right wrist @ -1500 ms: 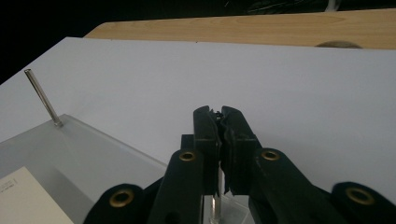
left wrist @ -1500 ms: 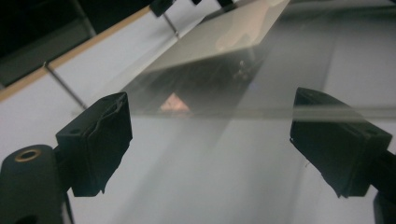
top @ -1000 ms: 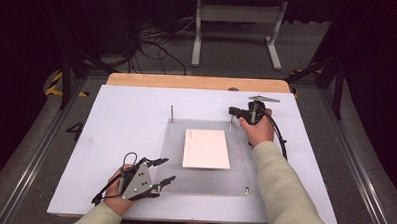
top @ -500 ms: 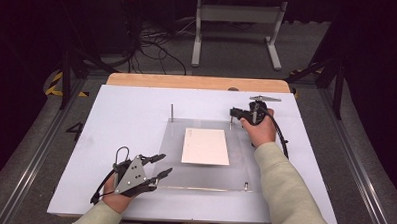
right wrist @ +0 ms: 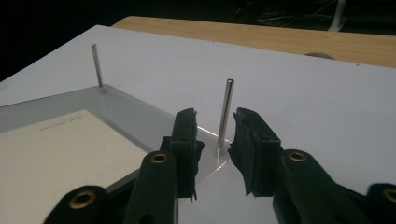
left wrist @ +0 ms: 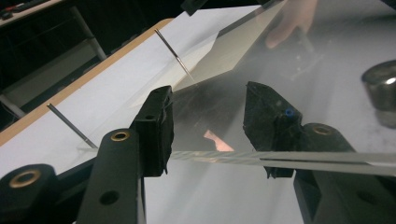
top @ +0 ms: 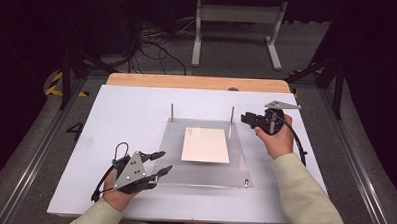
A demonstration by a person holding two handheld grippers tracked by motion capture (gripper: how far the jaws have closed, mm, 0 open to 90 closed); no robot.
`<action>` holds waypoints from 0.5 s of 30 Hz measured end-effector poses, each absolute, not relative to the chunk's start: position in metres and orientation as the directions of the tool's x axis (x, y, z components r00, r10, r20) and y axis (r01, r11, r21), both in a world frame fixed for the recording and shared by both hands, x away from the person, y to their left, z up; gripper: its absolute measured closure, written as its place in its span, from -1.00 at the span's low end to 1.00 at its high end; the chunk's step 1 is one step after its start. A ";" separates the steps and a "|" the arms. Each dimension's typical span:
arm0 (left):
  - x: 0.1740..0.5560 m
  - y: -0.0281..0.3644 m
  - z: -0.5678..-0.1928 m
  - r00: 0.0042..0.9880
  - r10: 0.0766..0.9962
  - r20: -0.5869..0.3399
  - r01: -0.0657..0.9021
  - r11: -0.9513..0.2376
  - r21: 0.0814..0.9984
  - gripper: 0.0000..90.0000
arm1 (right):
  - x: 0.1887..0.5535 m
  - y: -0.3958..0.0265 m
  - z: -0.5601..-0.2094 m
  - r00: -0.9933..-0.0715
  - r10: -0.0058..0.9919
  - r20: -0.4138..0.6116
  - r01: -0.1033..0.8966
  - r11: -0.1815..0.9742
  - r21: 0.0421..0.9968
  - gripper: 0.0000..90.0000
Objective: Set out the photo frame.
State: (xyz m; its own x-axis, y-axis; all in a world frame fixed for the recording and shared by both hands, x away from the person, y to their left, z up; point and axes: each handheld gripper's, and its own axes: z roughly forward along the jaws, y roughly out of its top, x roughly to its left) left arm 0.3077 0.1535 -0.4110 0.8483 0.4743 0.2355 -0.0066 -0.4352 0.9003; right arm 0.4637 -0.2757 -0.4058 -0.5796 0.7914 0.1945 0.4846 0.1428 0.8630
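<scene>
Right gripper view: upright metal pin (right wrist: 226, 112) stands between the right gripper (right wrist: 215, 135) fingers, narrowly parted, just been opening

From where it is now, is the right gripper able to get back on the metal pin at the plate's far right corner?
Probably yes. The right gripper has just been opening, and the pin stands upright just beyond its jaws, lined up with the gap between them. Nothing lies between them, only the corner of the clear plate.

Black two-fingered grippers, left (top: 157, 166) and right (top: 245, 118); grey three-cornered plates; trailing cables; pale green sleeves (top: 303, 195).
</scene>
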 end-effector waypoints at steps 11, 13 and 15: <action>0.313 0.154 -0.405 0.858 0.463 0.224 0.002 -0.438 0.899 0.13 | 0.395 -0.295 -0.380 -0.674 0.733 0.093 0.348 0.204 0.915 0.28; 0.312 0.154 -0.404 0.856 0.466 0.224 0.005 -0.440 0.898 0.13 | 0.385 -0.296 -0.377 -0.681 0.727 0.086 0.341 0.211 0.916 0.22; 0.312 0.153 -0.403 0.856 0.466 0.223 0.005 -0.440 0.898 0.13 | 0.372 -0.296 -0.374 -0.681 0.729 0.075 0.336 0.220 0.916 0.16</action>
State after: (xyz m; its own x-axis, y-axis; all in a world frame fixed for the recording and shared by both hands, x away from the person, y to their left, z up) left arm 0.3123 0.1532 -0.4033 0.8563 0.4657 0.2231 0.0054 -0.4400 0.8980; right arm 0.3721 -0.2958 -0.3735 -0.6806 0.7288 0.0746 0.3358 0.2198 0.9160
